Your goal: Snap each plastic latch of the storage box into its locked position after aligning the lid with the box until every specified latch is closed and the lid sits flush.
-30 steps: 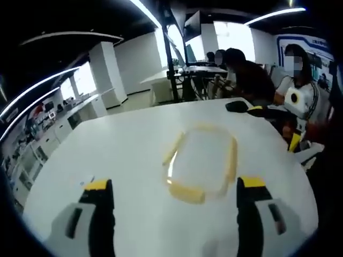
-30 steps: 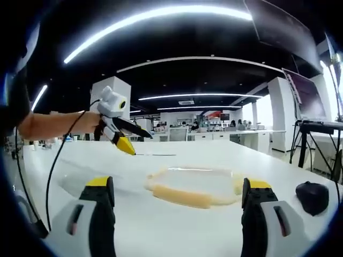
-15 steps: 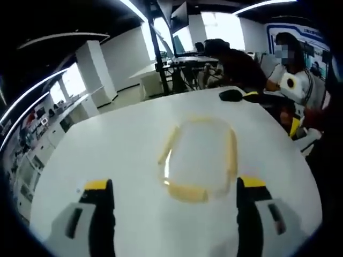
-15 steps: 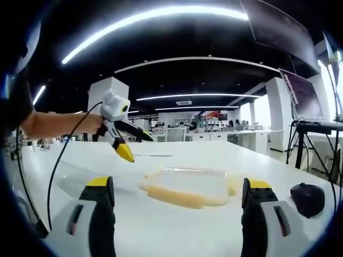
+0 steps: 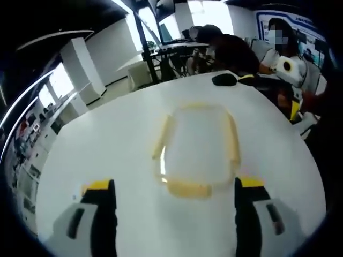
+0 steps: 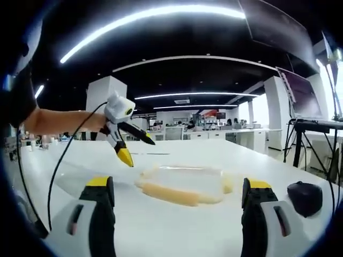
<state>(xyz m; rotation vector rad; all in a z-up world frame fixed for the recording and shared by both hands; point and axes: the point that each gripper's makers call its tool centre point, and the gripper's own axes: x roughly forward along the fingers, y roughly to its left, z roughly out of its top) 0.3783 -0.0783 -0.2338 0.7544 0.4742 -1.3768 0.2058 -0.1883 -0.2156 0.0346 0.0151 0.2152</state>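
Our left tongs [image 5: 170, 214] have moved closer above the storage box [image 5: 197, 150] on the table [image 5: 96, 139]; both tongs [image 6: 177, 214] wide, empty, latches yet untouched.

Both the left gripper [image 5: 174, 206] and the right gripper [image 6: 177, 206] hover with jaws spread wide, holding nothing.

White left tool [image 6: 128, 147], yellow-tipped black jaws, black cable [image 6: 59, 166].
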